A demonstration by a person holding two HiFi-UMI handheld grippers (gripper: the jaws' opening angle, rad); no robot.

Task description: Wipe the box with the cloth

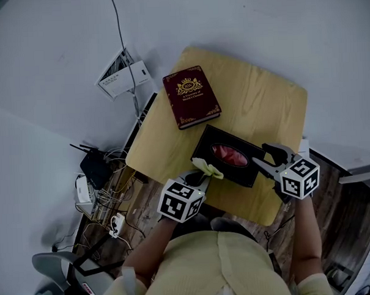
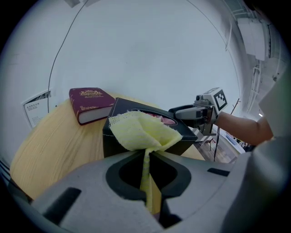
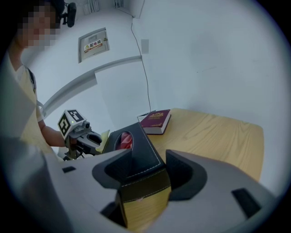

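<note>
1. Nearest the lens is the person's pale yellow shirt (image 1: 221, 264) at 6 o'clock, so all the action sits close in.
2. Left gripper (image 1: 203, 175) is pinched tight on the yellow cloth (image 1: 208, 168). Most of the cloth fans out past the tips and lies against the box's 8 o'clock corner.
3. The black box (image 1: 253, 159) sits on the wooden table (image 1: 262, 104) near its 6 o'clock edge, with a red book (image 1: 191, 96) well apart at the box's 11 o'clock.
4. Right gripper (image 1: 270, 160) has its jaws spread around the box's 3 o'clock end. In its own view the box fills the gap, so I read it as clamped on (the anchor hand, basically).
5. For a good wipe, I'd hold that anchor firm and drag the cloth flat along the top toward 3 o'clock. Let the loose flap make contact, not the jaw tips.
6. Steer round the oval opening with the red stuff (image 1: 229, 155) inside, or the cloth could snag.
7. Push away from 6 o'clock, since the table edge is close.
</note>
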